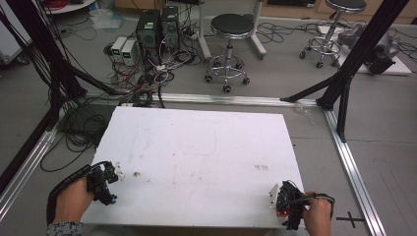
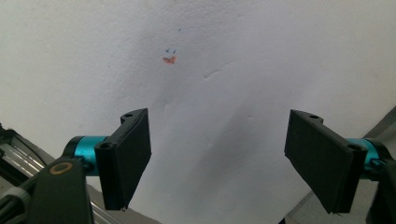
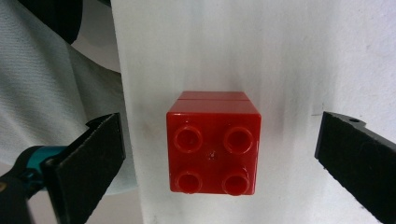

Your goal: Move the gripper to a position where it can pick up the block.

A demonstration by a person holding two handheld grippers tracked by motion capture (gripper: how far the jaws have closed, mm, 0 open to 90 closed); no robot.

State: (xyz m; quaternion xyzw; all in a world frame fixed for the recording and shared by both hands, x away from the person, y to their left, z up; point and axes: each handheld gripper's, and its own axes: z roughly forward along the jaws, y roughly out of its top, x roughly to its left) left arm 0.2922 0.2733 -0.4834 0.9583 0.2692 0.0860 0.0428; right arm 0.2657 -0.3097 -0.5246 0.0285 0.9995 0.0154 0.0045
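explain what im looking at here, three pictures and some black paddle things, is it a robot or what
No robot: a person holds a hand tool with two-jaw tongs in each hand. The high view looks down from above on a white board used as the table. The left tongs are at its near left corner, the right tongs at its near right edge. The other two pictures come from cameras riding on the tools, looking along their black jaws. In the left gripper view the left tongs stand wide open over bare board with a small orange smudge. In the right gripper view the right tongs are open on either side of a red toy brick, not touching it. Nothing is held.
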